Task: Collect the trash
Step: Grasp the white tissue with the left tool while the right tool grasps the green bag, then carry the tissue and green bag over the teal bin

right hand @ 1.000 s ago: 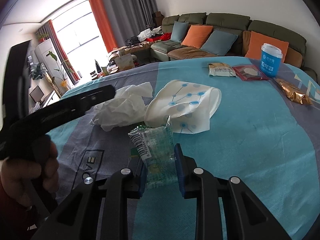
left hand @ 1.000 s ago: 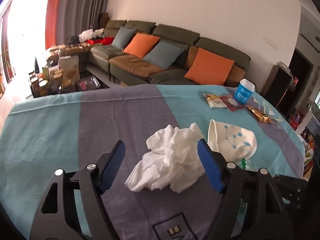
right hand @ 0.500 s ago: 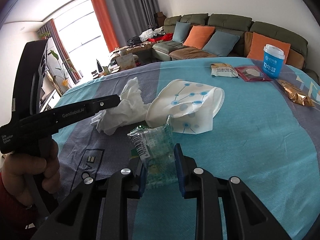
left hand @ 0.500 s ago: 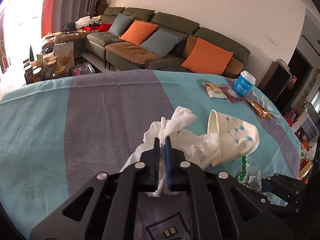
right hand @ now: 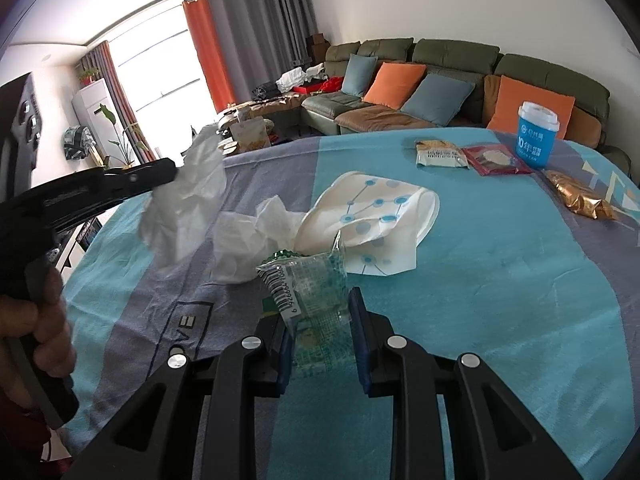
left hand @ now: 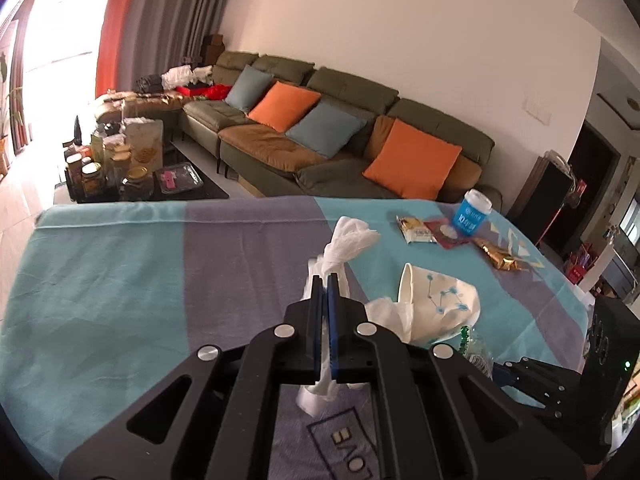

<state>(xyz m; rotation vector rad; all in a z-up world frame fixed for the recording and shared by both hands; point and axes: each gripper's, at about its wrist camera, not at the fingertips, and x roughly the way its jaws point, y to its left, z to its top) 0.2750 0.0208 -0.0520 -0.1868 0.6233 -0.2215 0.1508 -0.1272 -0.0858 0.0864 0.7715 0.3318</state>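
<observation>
My left gripper [left hand: 325, 280] is shut on a crumpled white tissue [left hand: 344, 244] and holds it above the table; it shows in the right wrist view [right hand: 188, 196] hanging from the left gripper [right hand: 170, 172]. A second white tissue [right hand: 248, 240] lies on the cloth beside a crushed white paper cup with blue dots [right hand: 372, 216], also in the left wrist view [left hand: 436, 304]. My right gripper [right hand: 318, 304] is shut on a crumpled clear green-printed plastic wrapper [right hand: 308, 288].
The table has a teal and grey cloth [right hand: 500, 280]. At its far right lie a blue cup with white lid [right hand: 536, 136], a beige packet [right hand: 440, 156], a red packet [right hand: 496, 160] and a gold wrapper [right hand: 580, 196]. A sofa [left hand: 340, 128] stands behind.
My left gripper closed on the white tissue and lifted it off the table, pulling it away from the other tissue. My right gripper stays shut on the wrapper, nearly still.
</observation>
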